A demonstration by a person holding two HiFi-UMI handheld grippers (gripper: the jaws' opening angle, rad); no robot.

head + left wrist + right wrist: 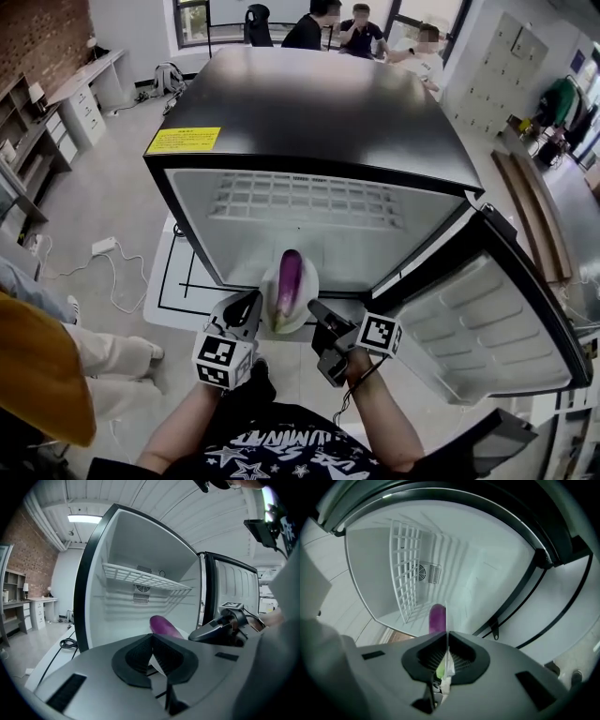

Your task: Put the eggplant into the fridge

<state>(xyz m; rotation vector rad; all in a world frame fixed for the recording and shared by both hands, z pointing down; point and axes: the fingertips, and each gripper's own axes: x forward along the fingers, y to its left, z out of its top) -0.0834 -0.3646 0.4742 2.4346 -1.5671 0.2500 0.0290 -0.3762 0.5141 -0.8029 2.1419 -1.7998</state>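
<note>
A purple eggplant (289, 279) lies on a small white plate (302, 317) held at the mouth of the open fridge (319, 122). My left gripper (247, 313) is shut on the plate's left rim and my right gripper (317, 313) is shut on its right rim. In the left gripper view the eggplant (164, 624) shows just past the closed jaws, with the plate's edge (156, 663) pinched between them. In the right gripper view the plate's rim (447, 620) runs edge-on into the shut jaws, and the eggplant (437, 618) lies beside it.
The fridge door (478, 319) stands open to the right. A white wire shelf (300, 199) spans the upper inside. A person in light trousers (103, 352) stands at the left, and a power strip (103, 246) lies on the floor. Several people (361, 28) sit behind the fridge.
</note>
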